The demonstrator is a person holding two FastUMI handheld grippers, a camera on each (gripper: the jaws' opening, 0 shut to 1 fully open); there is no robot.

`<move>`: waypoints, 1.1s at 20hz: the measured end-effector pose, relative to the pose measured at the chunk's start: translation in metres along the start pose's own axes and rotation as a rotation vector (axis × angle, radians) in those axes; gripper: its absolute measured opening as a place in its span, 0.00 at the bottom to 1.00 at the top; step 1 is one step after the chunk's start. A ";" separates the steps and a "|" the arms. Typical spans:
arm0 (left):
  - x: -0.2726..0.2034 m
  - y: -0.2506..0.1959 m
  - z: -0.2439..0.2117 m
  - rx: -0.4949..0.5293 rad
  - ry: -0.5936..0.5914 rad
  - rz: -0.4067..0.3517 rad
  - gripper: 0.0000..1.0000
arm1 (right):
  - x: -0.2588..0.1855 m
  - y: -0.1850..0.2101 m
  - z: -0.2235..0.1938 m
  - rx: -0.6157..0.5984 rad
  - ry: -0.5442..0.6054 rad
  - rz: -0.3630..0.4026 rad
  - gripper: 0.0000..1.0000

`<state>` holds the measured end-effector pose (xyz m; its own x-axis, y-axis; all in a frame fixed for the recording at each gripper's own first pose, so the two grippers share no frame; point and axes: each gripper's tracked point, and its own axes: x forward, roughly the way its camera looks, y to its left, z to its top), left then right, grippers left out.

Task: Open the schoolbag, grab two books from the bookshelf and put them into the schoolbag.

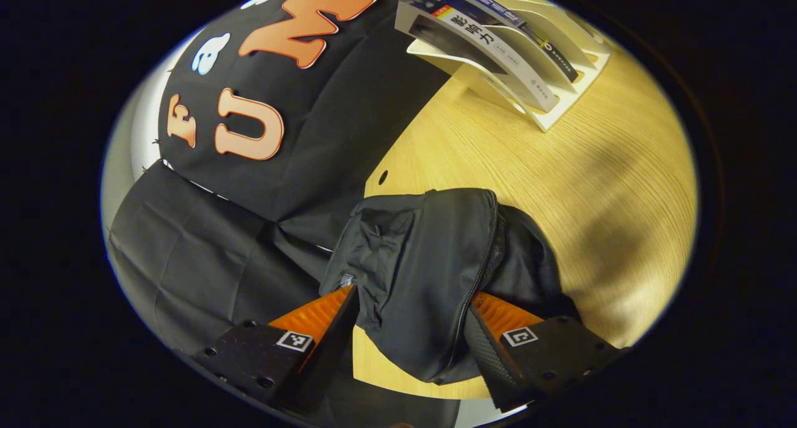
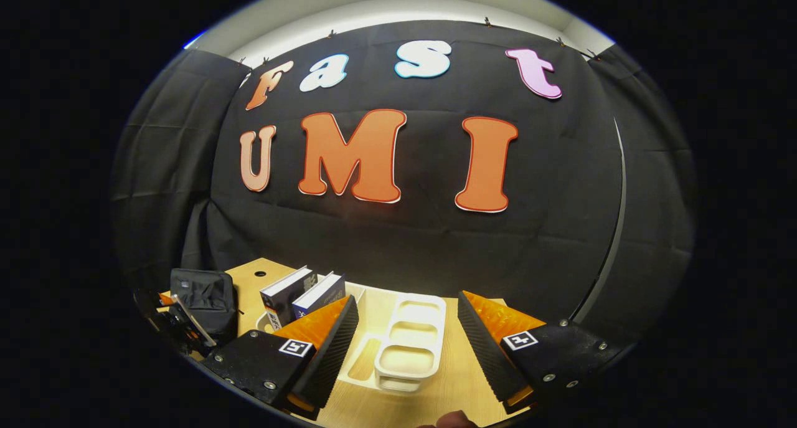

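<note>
Your left gripper has its two fingers spread wide, one on each side of the black schoolbag, which lies slumped on the wooden table right in front of you; whether the fingers press the fabric you cannot tell from the left gripper view. The bag's zipper runs along its right side, near your right-hand finger. Farther back on the table stands the white bookshelf with two books leaning in its slots, well apart from the bag. Your right gripper also stands open with nothing between its fingers, hovering above the table. Just beyond its fingers, in the right gripper view, the white bookshelf's bare dividers show, with the two books at its left end and the schoolbag farther left near the table's edge.
</note>
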<state>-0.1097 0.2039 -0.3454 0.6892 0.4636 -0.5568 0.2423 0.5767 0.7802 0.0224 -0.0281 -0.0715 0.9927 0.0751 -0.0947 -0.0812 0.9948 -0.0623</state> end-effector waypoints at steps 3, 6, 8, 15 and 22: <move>0.010 0.013 0.008 -0.002 -0.006 -0.060 0.76 | -0.002 -0.005 0.001 0.003 -0.003 -0.008 0.95; 0.012 0.016 0.012 -0.002 0.021 -0.170 0.53 | -0.002 -0.005 0.000 0.002 0.010 0.000 0.95; 0.006 0.023 0.020 -0.028 0.037 -0.243 0.37 | -0.006 0.002 0.000 -0.004 0.034 0.033 0.95; -0.004 0.065 0.048 -0.103 0.023 -0.423 0.06 | -0.003 0.039 0.023 -0.041 0.039 0.084 0.95; 0.016 0.112 0.054 -0.073 -0.046 -0.709 0.05 | 0.019 0.114 0.047 -0.060 0.128 0.002 0.95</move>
<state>-0.0349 0.2389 -0.2515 0.4109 -0.0674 -0.9092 0.5972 0.7734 0.2125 0.0367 0.0897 -0.0336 0.9734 0.0637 -0.2202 -0.0920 0.9884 -0.1210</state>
